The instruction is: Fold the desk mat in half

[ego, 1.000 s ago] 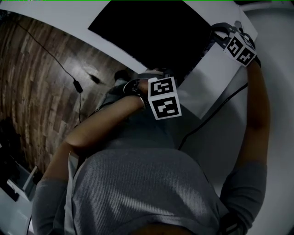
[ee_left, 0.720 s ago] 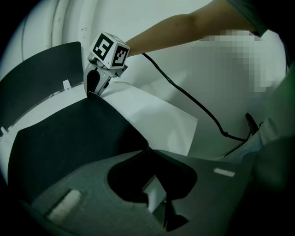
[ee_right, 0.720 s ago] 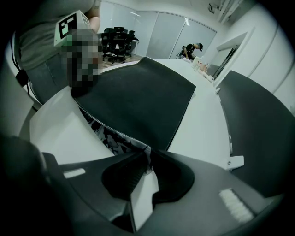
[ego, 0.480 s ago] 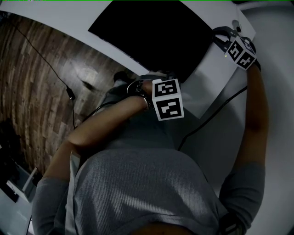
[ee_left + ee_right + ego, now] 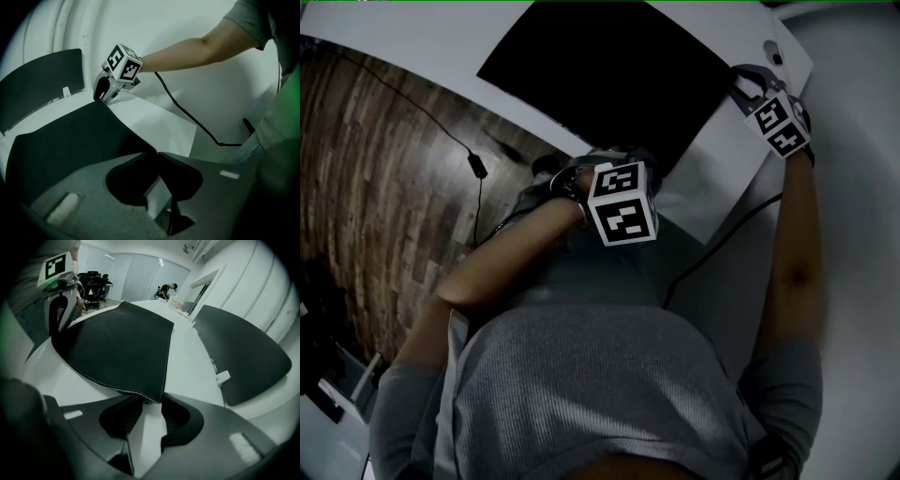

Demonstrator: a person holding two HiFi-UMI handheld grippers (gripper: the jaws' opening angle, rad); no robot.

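- The desk mat [image 5: 600,70] lies flat and dark on the white surface [image 5: 412,47], at 12 o'clock in the head view. No flap is raised.
- I cannot tell whether it is already doubled over. With both corners being let go, I judge the fold either just laid down or not yet begun.
- The left claw [image 5: 153,153] sits at the mat's 6 o'clock corner. Its jaws have just been opening and stand slightly apart, the corner tip between them and no longer pinched.
- The right claw [image 5: 149,395] is at the 3 o'clock corner. Its jaws have also just been opening and are clearly spread, with the stitched corner at their tips lying loose.
- No containers show in any view.
- A cable [image 5: 712,253] trails off the surface at 5 o'clock.
- Wooden floor [image 5: 375,187] lies at 9 o'clock.
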